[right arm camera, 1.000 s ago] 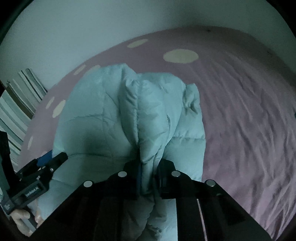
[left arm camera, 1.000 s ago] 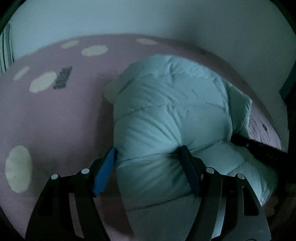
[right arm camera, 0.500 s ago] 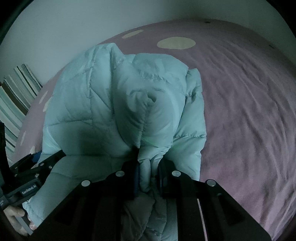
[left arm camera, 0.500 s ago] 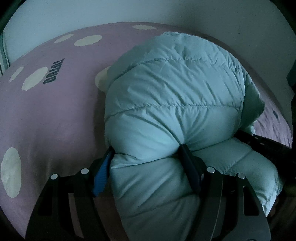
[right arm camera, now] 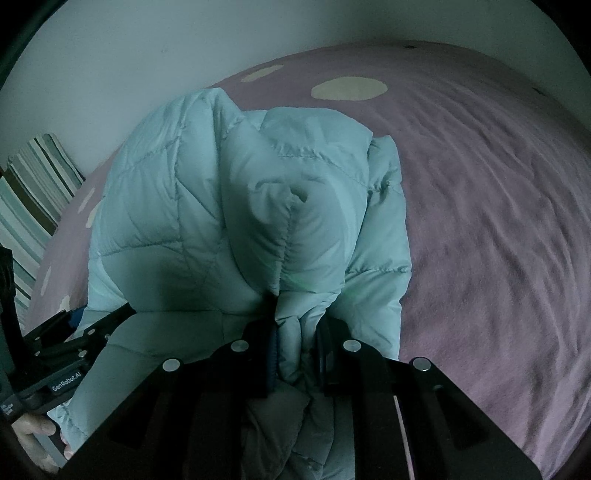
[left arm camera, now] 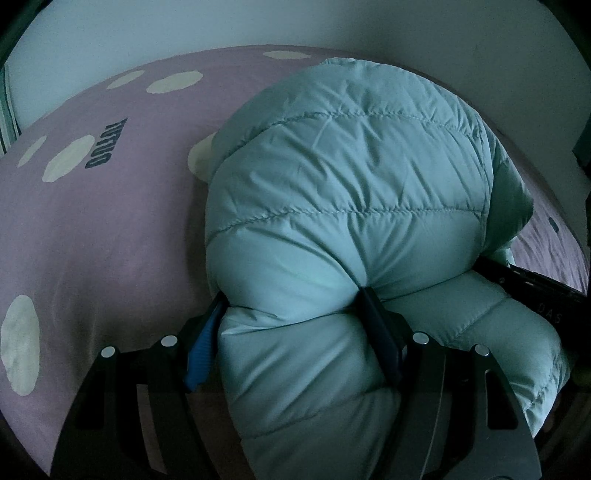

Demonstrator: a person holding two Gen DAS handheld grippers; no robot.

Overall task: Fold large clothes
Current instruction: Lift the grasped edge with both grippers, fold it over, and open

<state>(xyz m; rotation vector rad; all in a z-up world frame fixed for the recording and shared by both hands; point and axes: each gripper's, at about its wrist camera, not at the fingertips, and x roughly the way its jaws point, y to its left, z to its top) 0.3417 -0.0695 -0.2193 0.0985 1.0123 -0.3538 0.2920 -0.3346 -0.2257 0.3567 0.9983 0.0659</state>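
A pale mint quilted puffer jacket (left arm camera: 347, 206) lies bunched on the pink bedspread (left arm camera: 92, 240). My left gripper (left arm camera: 295, 306) is shut on a thick roll of it, the blue pads (left arm camera: 201, 347) pressing into the padding on both sides. In the right wrist view the same jacket (right arm camera: 207, 206) rises in a mound ahead, and my right gripper (right arm camera: 295, 332) is shut on a narrow gathered fold of it. The left gripper's black body (right arm camera: 70, 350) shows at the lower left there, held by a hand (right arm camera: 35, 432). The right gripper's frame (left arm camera: 532, 288) crosses the left view's right side.
The bedspread (right arm camera: 480, 221) has cream dots (right arm camera: 349, 88) and dark lettering (left arm camera: 105, 142). A pale wall (left arm camera: 295, 22) runs behind the bed. Striped fabric (right arm camera: 33, 192) stands at the far left of the right wrist view. Bare bedspread stretches to the jacket's left and right.
Both grippers have sunk toward the bed with the jacket still gripped. The jacket has bulged up and now fills more of each view.
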